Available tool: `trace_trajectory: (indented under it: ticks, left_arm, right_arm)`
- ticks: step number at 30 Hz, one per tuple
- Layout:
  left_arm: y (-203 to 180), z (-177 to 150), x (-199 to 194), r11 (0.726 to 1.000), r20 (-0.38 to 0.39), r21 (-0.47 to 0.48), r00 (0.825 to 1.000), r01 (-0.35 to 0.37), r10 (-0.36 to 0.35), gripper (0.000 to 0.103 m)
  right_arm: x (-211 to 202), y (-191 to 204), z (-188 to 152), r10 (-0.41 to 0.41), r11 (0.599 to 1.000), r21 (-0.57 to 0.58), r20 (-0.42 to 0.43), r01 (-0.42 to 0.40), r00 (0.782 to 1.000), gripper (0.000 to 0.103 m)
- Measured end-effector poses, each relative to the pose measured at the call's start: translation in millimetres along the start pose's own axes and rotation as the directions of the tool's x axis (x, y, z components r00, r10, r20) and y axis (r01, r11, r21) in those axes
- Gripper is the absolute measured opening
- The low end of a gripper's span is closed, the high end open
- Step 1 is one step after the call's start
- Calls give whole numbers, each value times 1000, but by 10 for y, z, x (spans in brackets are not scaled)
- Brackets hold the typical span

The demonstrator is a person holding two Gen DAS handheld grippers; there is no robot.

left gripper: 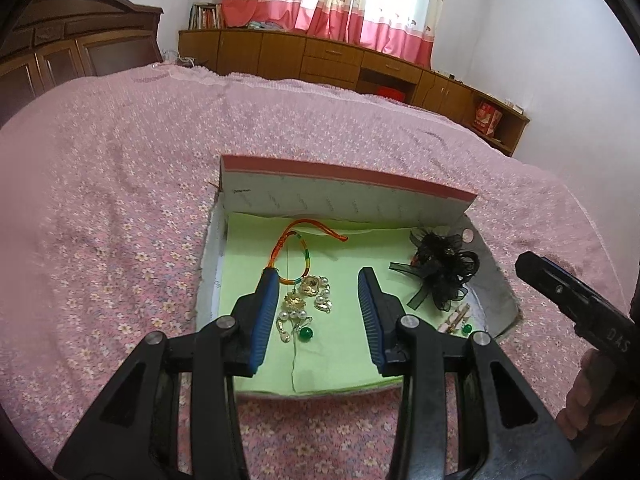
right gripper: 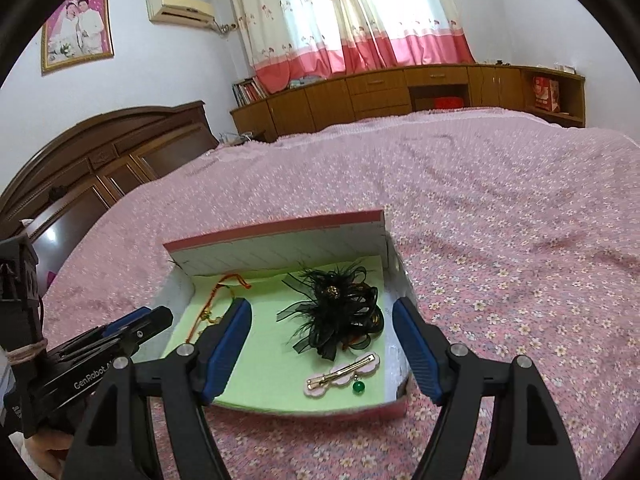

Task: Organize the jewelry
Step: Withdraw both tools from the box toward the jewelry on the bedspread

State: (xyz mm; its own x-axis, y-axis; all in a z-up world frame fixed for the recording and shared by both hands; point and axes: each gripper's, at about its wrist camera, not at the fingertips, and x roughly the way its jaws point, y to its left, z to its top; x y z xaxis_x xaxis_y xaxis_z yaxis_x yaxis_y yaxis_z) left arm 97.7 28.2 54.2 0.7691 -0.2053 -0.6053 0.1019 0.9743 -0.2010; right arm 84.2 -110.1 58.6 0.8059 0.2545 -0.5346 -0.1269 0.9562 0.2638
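A shallow box (left gripper: 344, 176) lined with green paper lies on the bed. In it are a rainbow cord bracelet (left gripper: 298, 254), gold and pearl earrings (left gripper: 308, 294) with a green bead (left gripper: 306, 334), a black feather hair flower (left gripper: 442, 270) and a pink hair clip (right gripper: 342, 374) with a green bead (right gripper: 358, 388). My left gripper (left gripper: 318, 276) is open and empty over the earrings. My right gripper (right gripper: 322, 306) is open and empty, with the hair flower (right gripper: 340, 312) between its fingers but untouched.
The pink floral bedspread (left gripper: 120, 200) surrounds the box. A dark wooden headboard (right gripper: 100, 148) stands at the left. Wooden cabinets (right gripper: 400, 88) and curtains line the far wall.
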Motion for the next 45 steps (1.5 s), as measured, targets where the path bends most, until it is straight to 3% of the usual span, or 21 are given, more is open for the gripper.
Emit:
trace_trajectory:
  ticks: [9, 26, 45]
  left_arm:
    - [-66, -46, -285, 999, 11, 36, 1000, -12, 11, 33]
    - [-52, -352, -417, 999, -105, 43, 994, 9, -4, 33]
    - [-85, -837, -310, 997, -283, 55, 958, 56, -38, 32]
  right_arm:
    - [-280, 35, -87, 10, 1000, 9, 16, -10, 1000, 75]
    - [-568, 39, -445, -12, 1000, 14, -74, 14, 997, 75]
    - [-579, -93, -771, -20, 999, 39, -164, 27, 986, 75]
